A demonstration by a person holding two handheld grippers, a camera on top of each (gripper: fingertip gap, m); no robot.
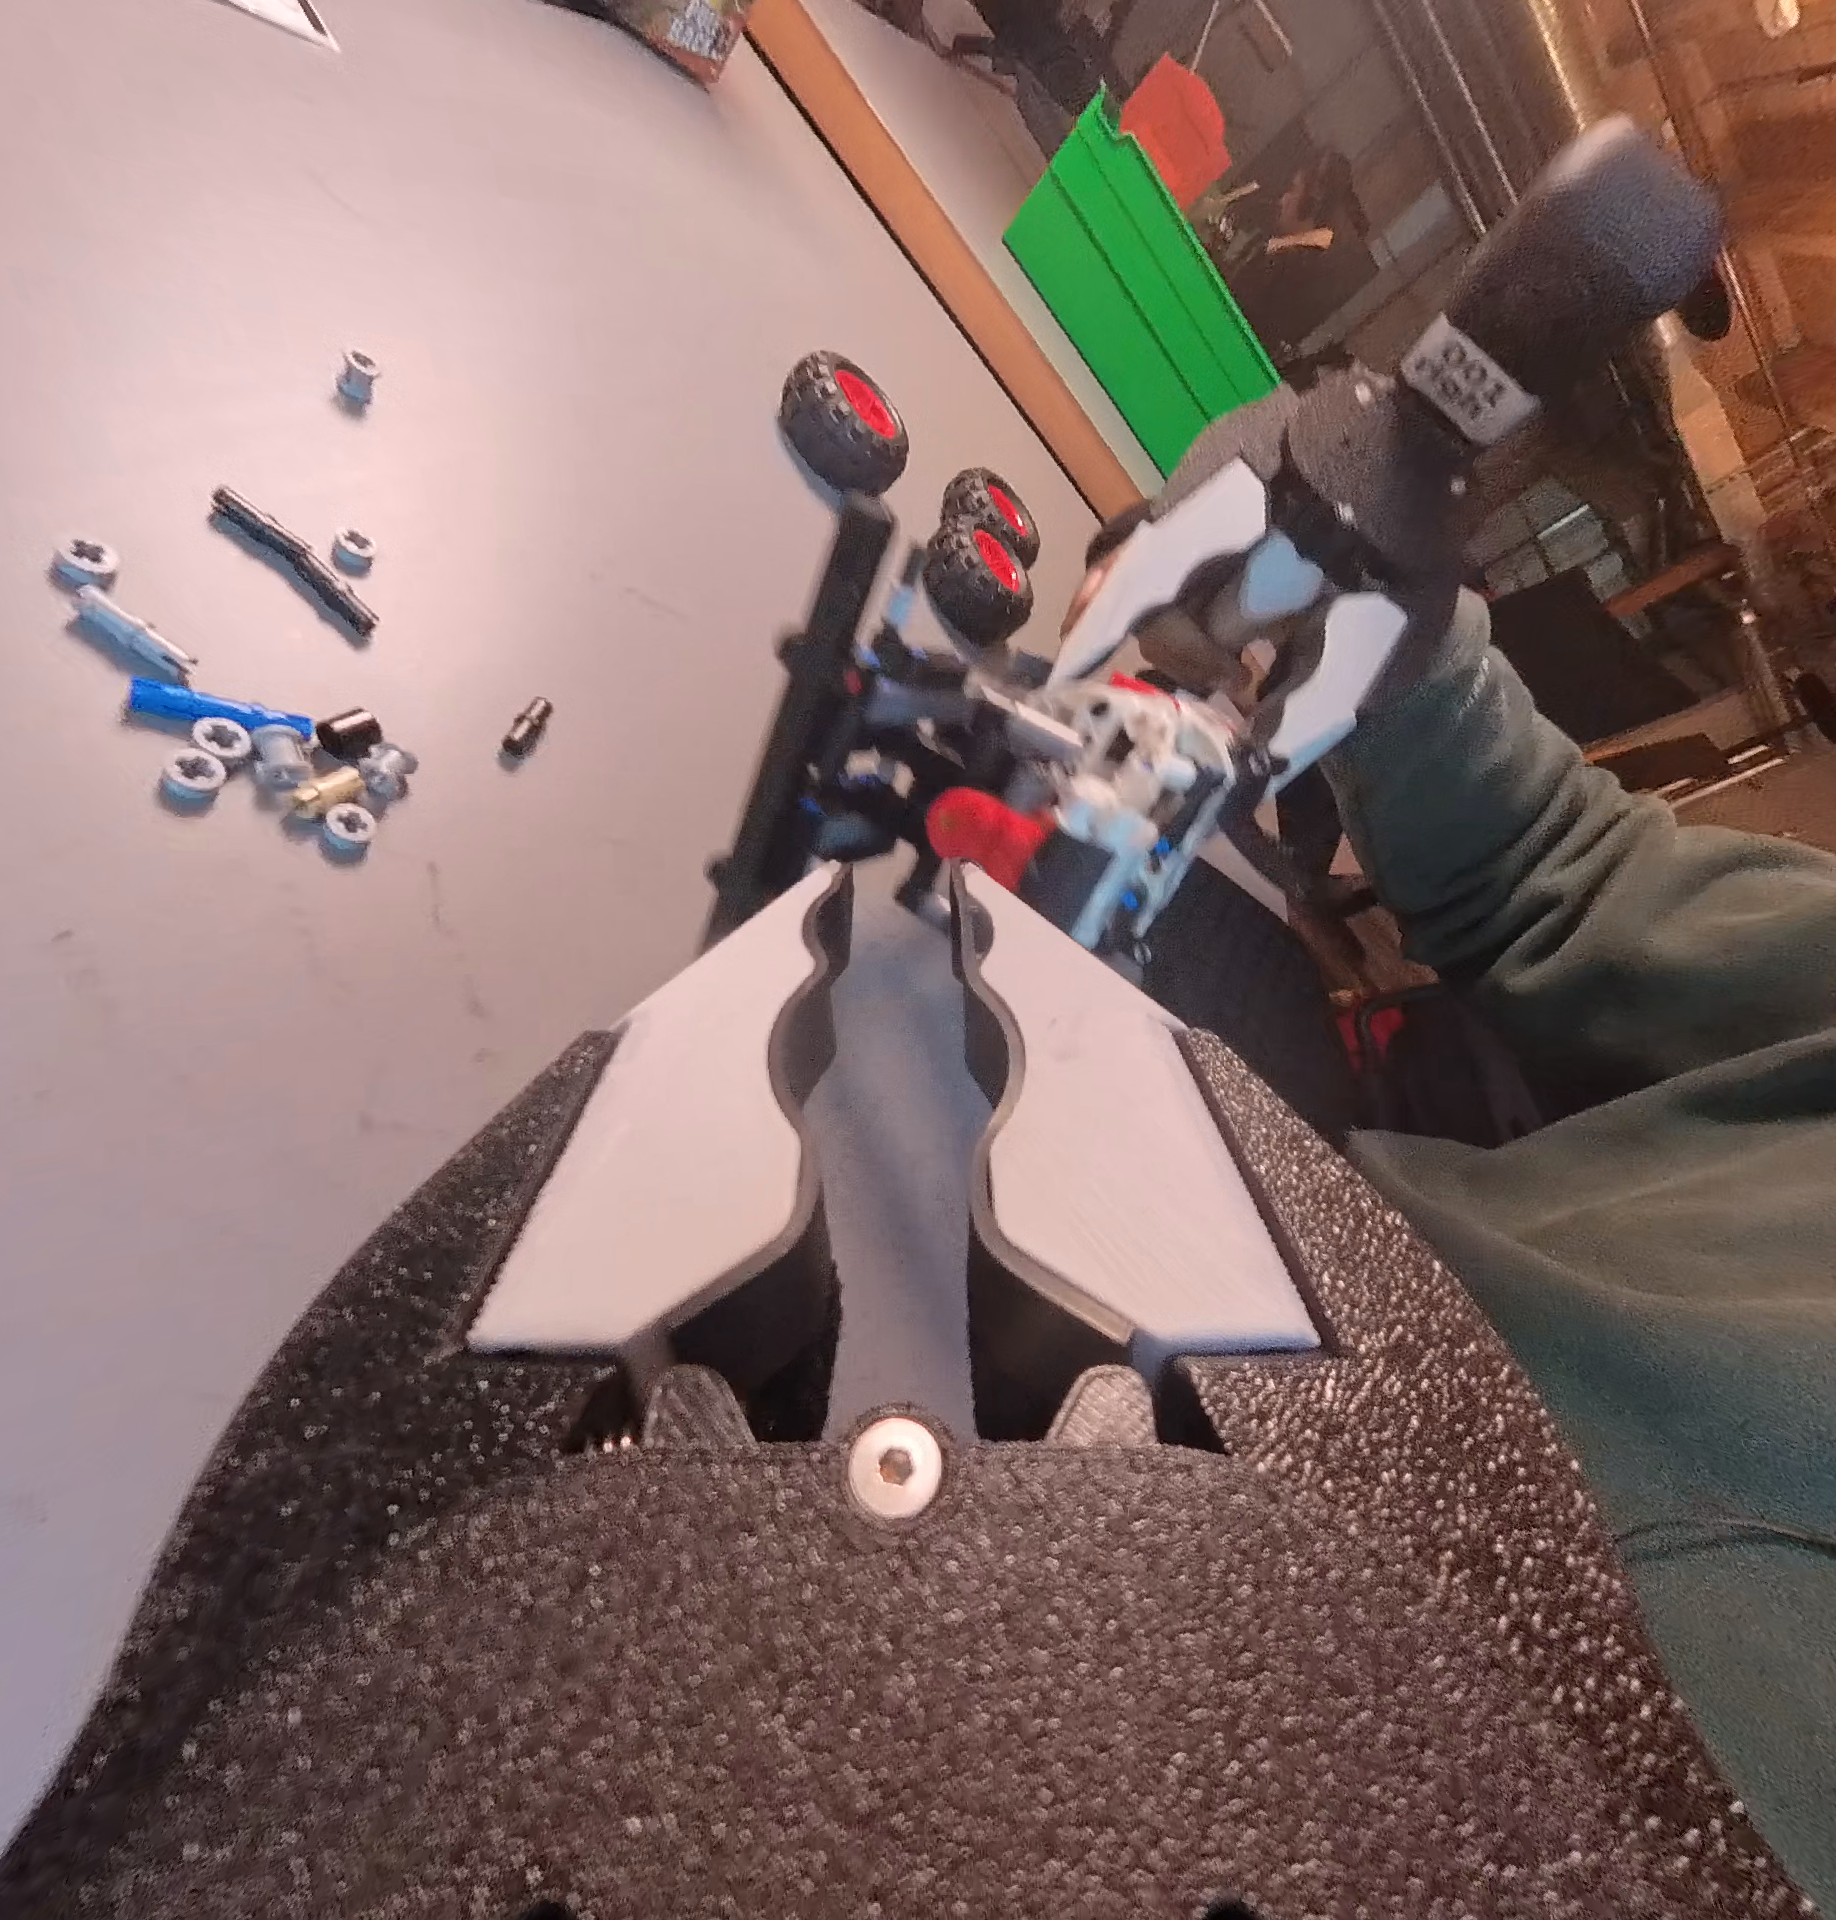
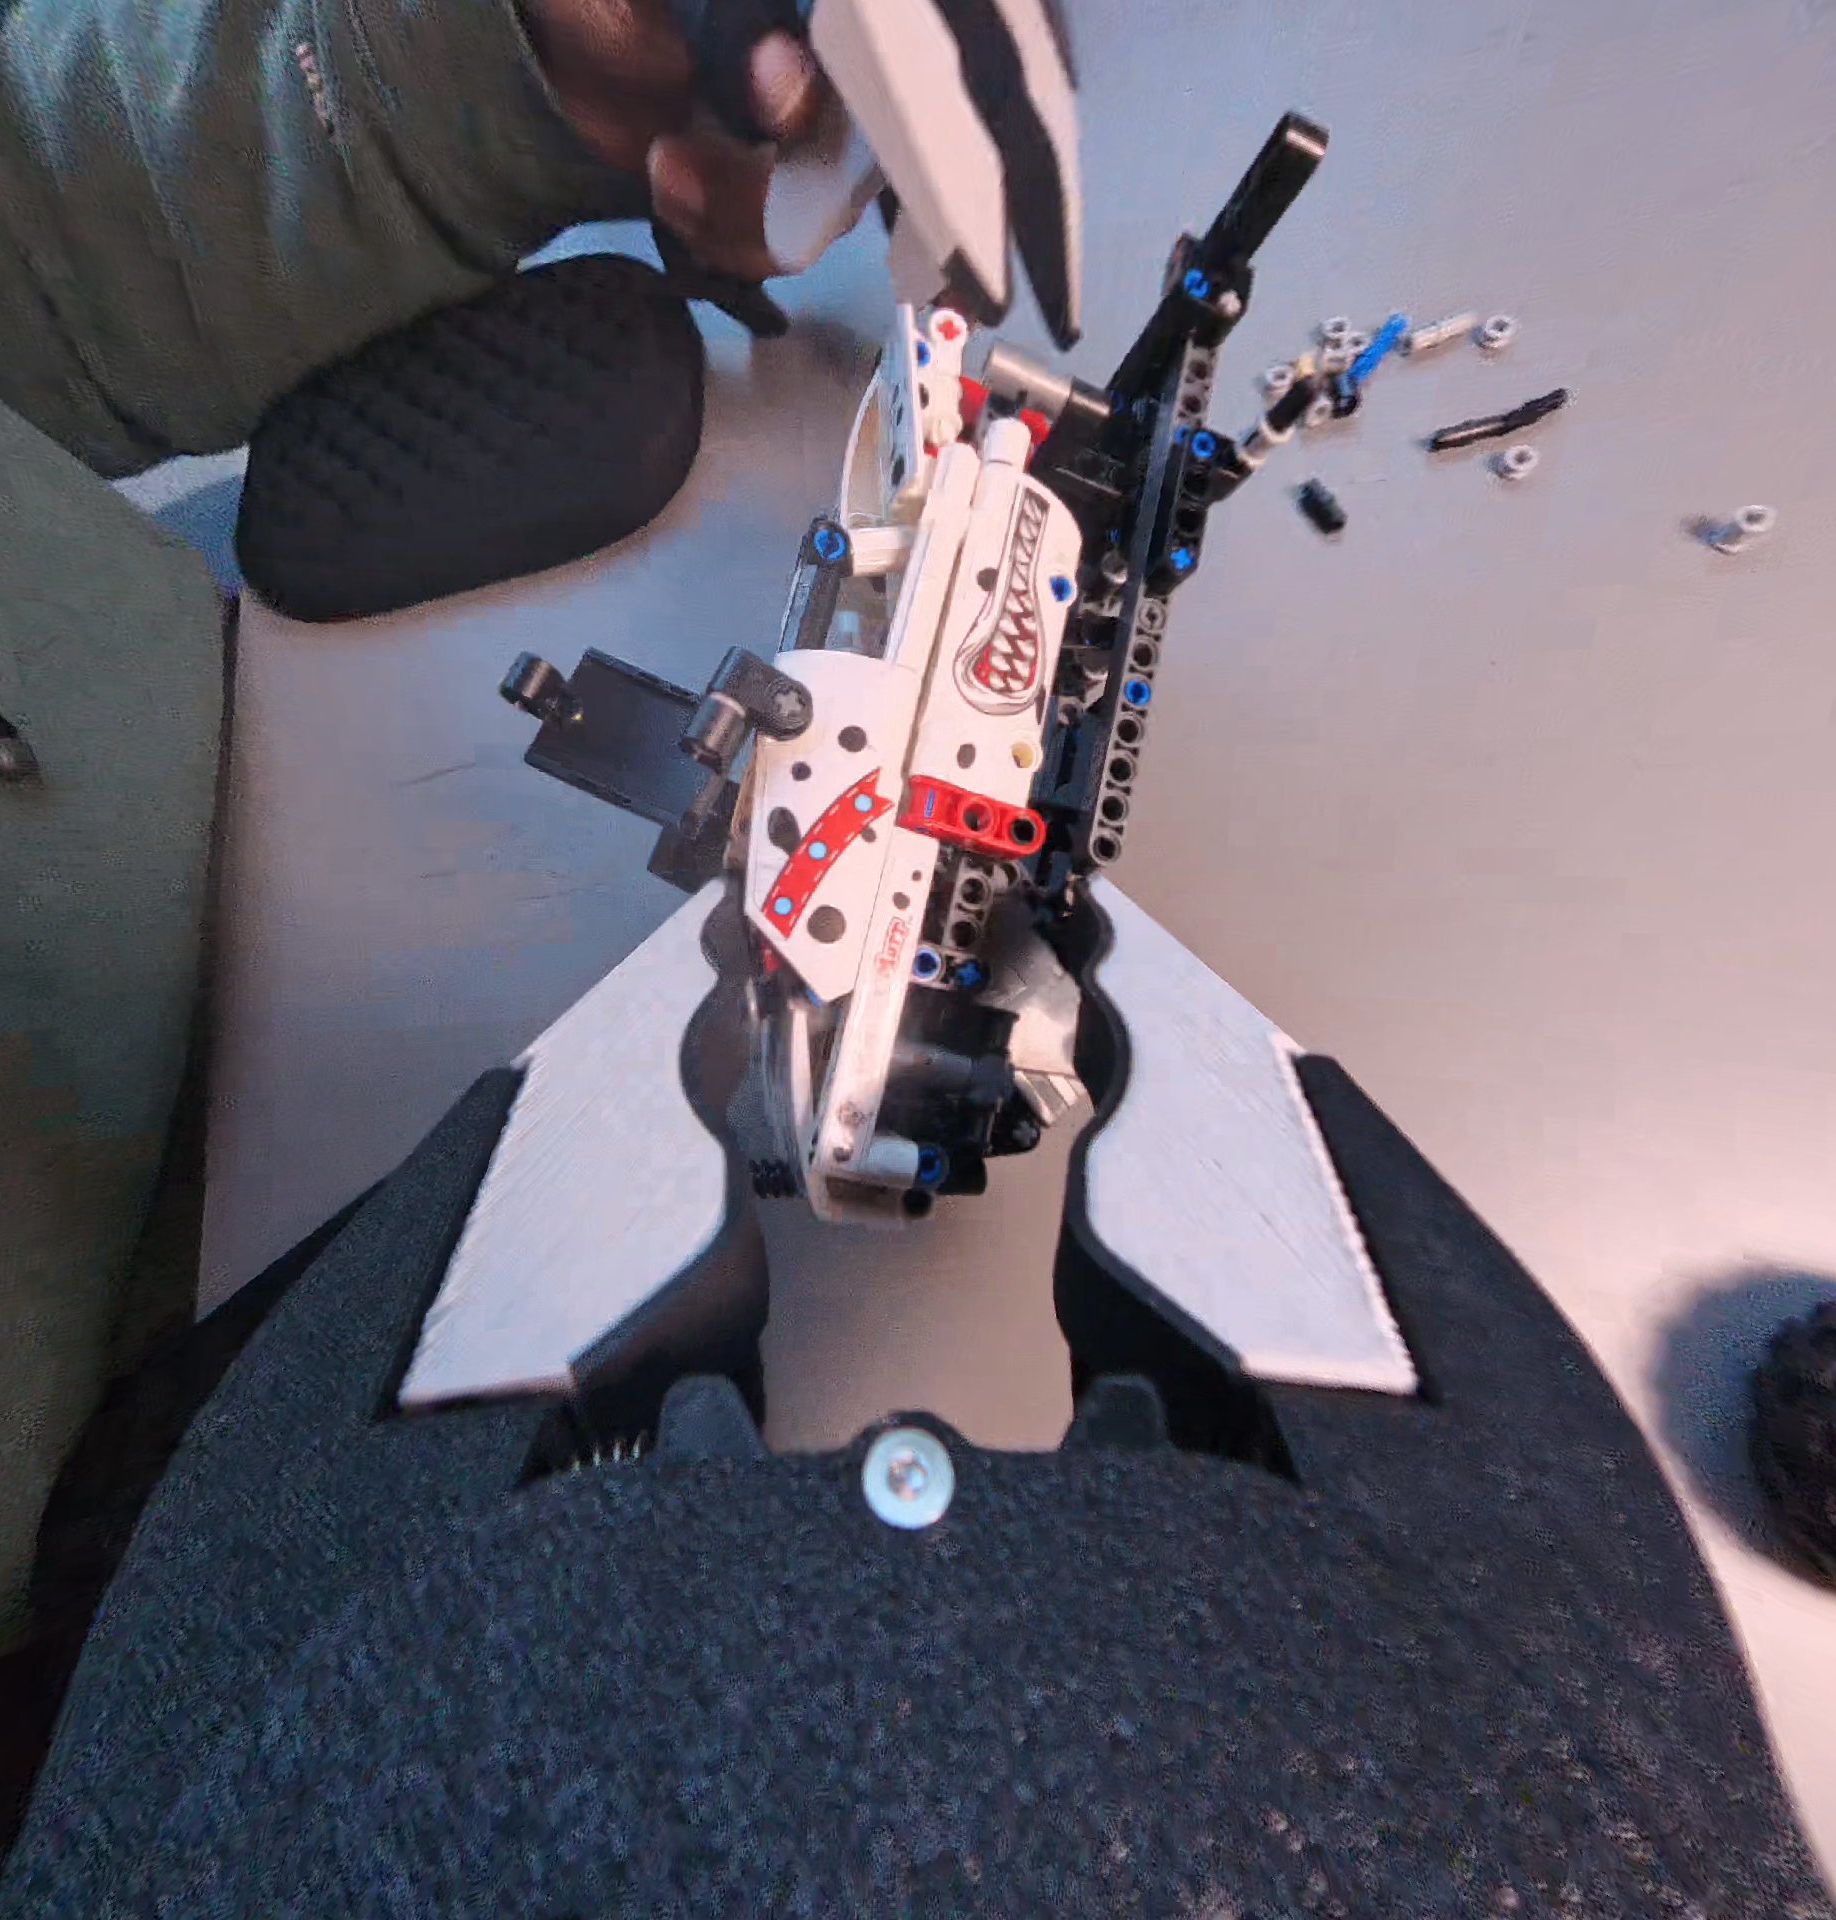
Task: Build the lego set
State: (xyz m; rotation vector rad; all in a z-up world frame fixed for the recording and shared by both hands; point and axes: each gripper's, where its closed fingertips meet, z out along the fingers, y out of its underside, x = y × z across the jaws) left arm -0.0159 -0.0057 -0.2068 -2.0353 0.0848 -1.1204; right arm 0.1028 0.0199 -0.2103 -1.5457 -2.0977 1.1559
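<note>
Right claw (image 2: pixel 898 1049) clamped the rear of the half-built lego vehicle (image 2: pixel 935 727), held tilted above the grey tabletop (image 2: pixel 1516 831). Left claw (image 1: pixel 898 883) was slightly parted, gripping nothing, tips just short of the model's red part. Loose pins and bushes (image 1: pixel 259 738) lay well apart on open tabletop; three wheels (image 1: pixel 846 421) sat near the far edge.

Each wrist view looked forward along own fingers, close, tilted down at bench (image 1: pixel 270 260); both shared lego model (image 2: pixel 924 727) and loose parts (image 1: pixel 259 727).
</note>
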